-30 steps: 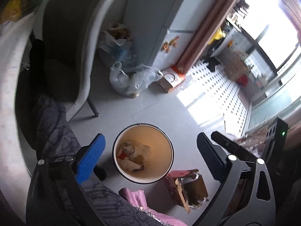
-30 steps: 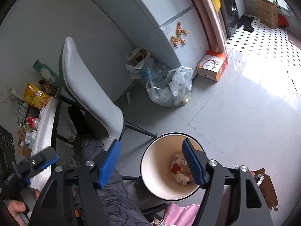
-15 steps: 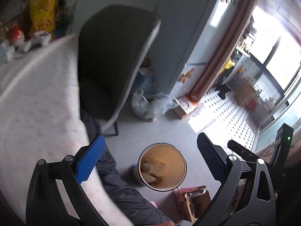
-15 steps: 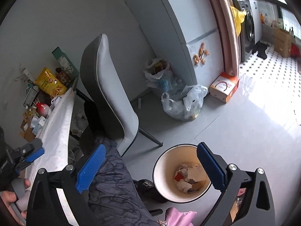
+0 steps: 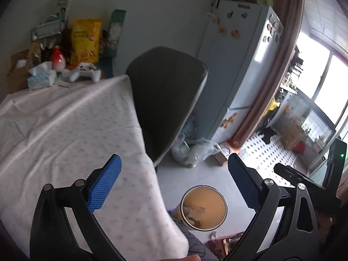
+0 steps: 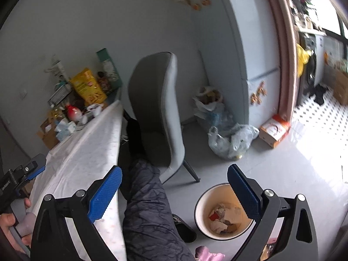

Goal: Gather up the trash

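Observation:
A round white bin (image 6: 197, 208) stands on the grey floor with crumpled paper and scraps (image 6: 224, 217) inside. My right gripper (image 6: 174, 192) hangs high above it, open and empty, the bin under its right finger. In the left wrist view the same bin (image 5: 208, 196) lies low between the fingers of my left gripper (image 5: 174, 182), which is also open and empty, held over the edge of a table (image 5: 65, 130) with a white cloth. A hand holds the left gripper (image 6: 24, 171) at the right wrist view's left edge.
A grey chair (image 6: 158, 108) stands by the table, a person's dark-trousered leg (image 6: 148, 206) and a slipper (image 6: 182, 224) near the bin. Plastic bags (image 6: 228, 139) and a cardboard box (image 6: 274, 130) sit by the fridge (image 5: 239, 65). A yellow snack bag (image 5: 86, 41), tissues (image 5: 41, 78) and a white controller (image 5: 87, 75) crowd the table's far end.
Both grippers rose and tilted up from the bin, which now looks smaller and lower. The table top came into the left view. The right jaws widened early on.

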Demonstrator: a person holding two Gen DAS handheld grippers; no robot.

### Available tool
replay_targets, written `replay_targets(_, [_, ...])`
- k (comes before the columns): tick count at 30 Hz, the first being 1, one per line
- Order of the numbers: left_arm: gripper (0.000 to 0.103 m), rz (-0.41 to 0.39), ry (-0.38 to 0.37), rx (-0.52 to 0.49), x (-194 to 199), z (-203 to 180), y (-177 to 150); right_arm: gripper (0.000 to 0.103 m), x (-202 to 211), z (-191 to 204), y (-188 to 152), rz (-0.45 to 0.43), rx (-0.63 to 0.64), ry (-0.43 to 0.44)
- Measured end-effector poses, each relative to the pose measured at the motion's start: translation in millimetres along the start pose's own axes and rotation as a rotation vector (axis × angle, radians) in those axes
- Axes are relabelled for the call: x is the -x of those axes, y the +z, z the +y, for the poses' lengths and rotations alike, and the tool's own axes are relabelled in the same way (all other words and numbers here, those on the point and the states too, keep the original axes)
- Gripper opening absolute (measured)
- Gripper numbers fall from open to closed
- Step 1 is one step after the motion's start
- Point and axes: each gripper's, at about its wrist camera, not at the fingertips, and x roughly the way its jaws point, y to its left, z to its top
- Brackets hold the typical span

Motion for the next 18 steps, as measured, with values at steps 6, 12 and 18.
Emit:
replay_targets(6, [0.097,-0.059,0.037,0.002,39.3,11.7,-3.9,0.095,22.0,31.7,0.9,-0.026,0.056,0.039])
replay_targets(12, [0.097,-0.119,0.079,0.011,76.4,21.7,-9.2,0.095,39.5,58.2,-0.4,-0.049,0.102,0.073])
replay_targets(18, [0.097,-0.173,0.116,0.031,113.0,31.9,-18.5,0.095,55.8,83.6,-6.4,-0.064,0.146,0.111])
